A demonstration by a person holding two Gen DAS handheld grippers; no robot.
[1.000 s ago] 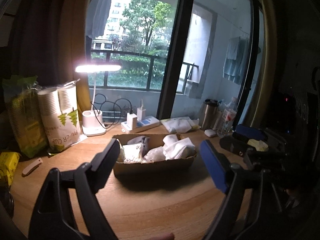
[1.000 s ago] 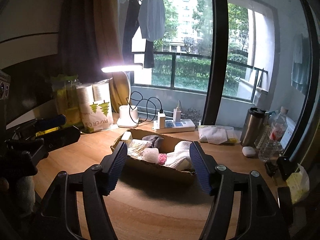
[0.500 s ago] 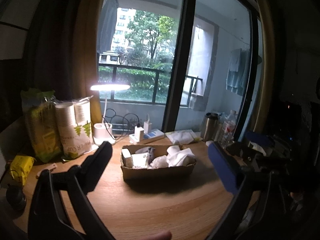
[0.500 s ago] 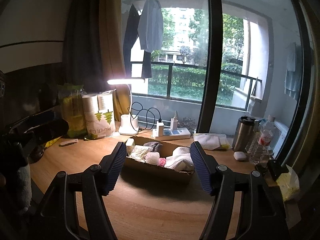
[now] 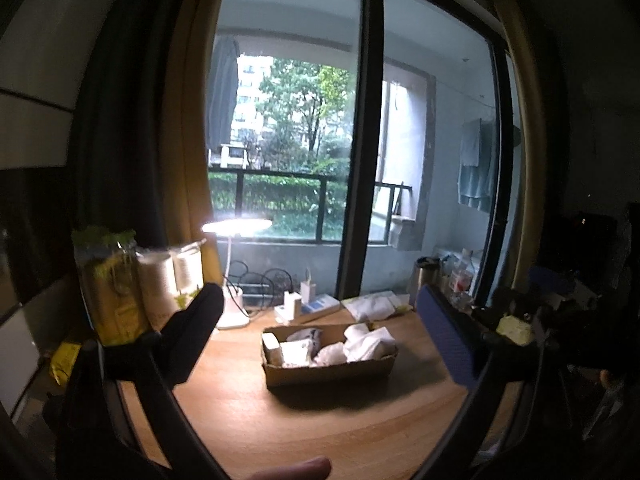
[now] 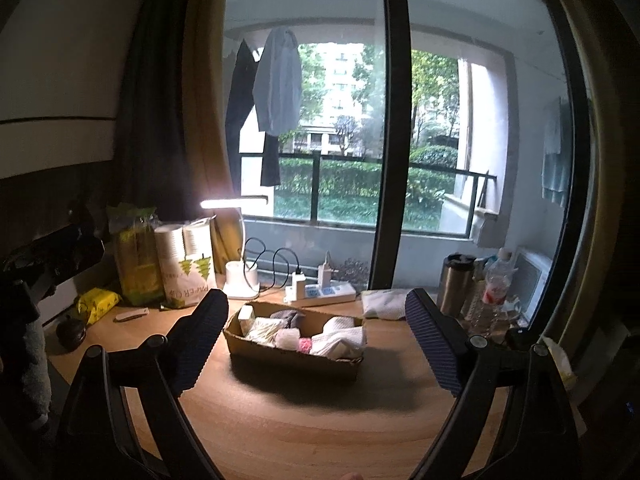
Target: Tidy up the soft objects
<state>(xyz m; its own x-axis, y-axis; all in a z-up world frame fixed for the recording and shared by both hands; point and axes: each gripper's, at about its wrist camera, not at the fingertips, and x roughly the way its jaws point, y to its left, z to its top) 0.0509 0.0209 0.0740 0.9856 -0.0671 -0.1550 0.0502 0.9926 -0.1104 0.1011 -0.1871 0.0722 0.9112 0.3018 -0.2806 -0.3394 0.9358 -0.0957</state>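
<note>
Both tongs hang back from the box on the counter, nothing in either. Left tongs spread wide and empty; right tongs are opening, nothing between the pads. The soft things sit packed in the box: white cloths at its right end, a pink roll mid-box, a grey piece behind. The box lies dead ahead of both tongs, long axis crosswise; neither looks clearly nearer. Bare wood all around its front; power strip and lamp crowd the far side.
</note>
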